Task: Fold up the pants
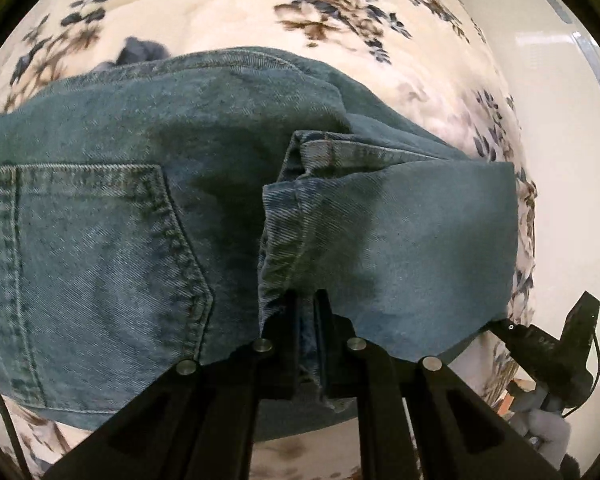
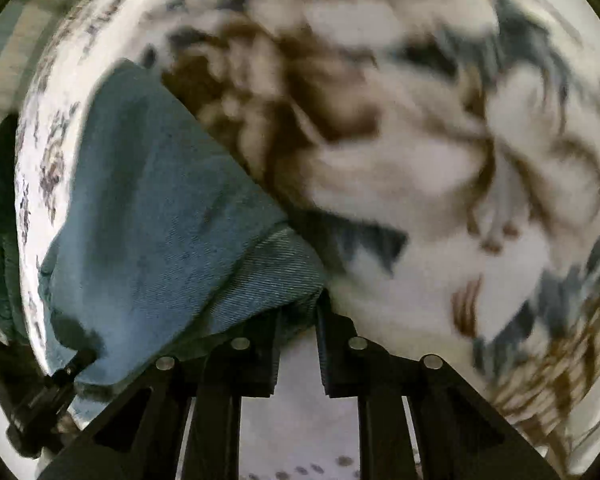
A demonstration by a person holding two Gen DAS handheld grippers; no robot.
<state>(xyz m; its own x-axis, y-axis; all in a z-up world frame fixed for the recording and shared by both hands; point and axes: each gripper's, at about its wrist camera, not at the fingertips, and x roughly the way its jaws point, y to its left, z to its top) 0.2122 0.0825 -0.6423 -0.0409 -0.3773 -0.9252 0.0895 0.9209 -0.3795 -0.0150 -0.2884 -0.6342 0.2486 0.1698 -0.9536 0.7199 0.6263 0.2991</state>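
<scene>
1. A big soft blanket (image 1: 228, 8) with blue and brown flowers covers the bed. It fills most of both views. In the right wrist view it looks blurry.

2. The blue jean pants (image 1: 112, 152) lie on the blanket. The seat part is spread flat, and a back pocket (image 1: 96, 256) with stitched edges faces up on the left.

3. The pant leg end (image 1: 400, 240) is held up over the seat part, and its hem (image 1: 276, 224) points toward the pocket.

4. The left claw (image 1: 306, 300) is nearly closed and pinches the hem edge of the leg end between its two black fingers.

5. The right claw (image 2: 298, 312) holds the other corner of the same leg end (image 2: 172, 240). Its fingers are close together with jean cloth bunched between the tips.

6. In the left wrist view, the right claw shows at the far right, touching the cloth corner.
</scene>
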